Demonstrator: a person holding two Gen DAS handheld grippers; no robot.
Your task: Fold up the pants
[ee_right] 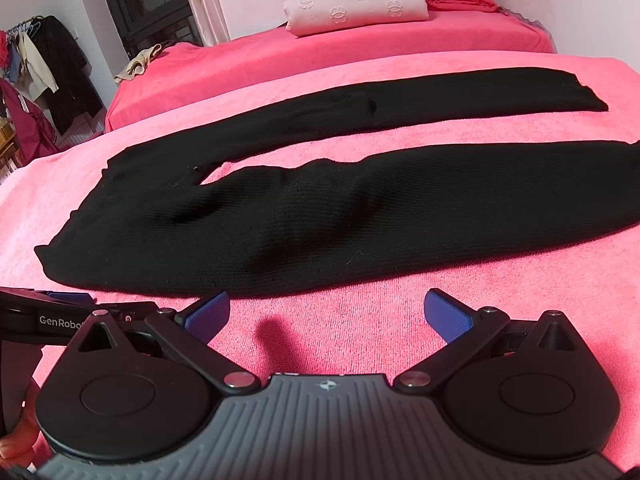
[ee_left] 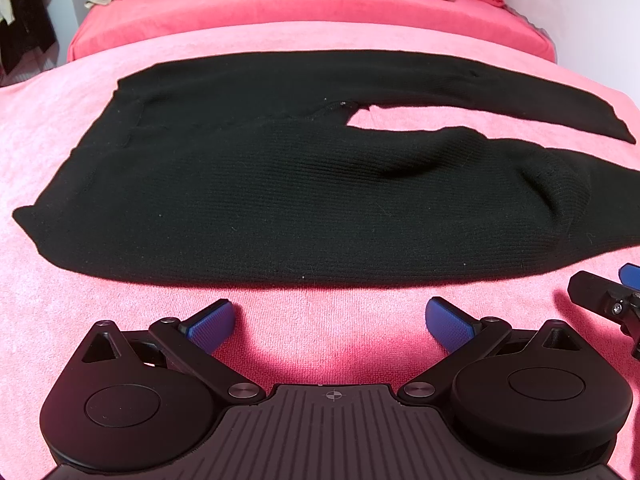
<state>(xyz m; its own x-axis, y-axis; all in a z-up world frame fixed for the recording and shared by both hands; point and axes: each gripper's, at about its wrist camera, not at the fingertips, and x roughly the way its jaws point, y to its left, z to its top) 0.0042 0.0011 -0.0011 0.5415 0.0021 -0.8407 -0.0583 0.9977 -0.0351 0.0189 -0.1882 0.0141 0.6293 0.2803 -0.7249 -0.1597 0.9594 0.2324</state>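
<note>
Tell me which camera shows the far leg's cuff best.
The right wrist view: the far leg's cuff lies fully in frame on the pink blanket. The left wrist view squeezes it against the right edge, distorted.

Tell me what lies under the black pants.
The black pants lie flat on a pink towel spread over the bed; towel also shows between the two legs. Whatever sits directly beneath the fabric is covered, so I cannot say if anything else is there.
</note>
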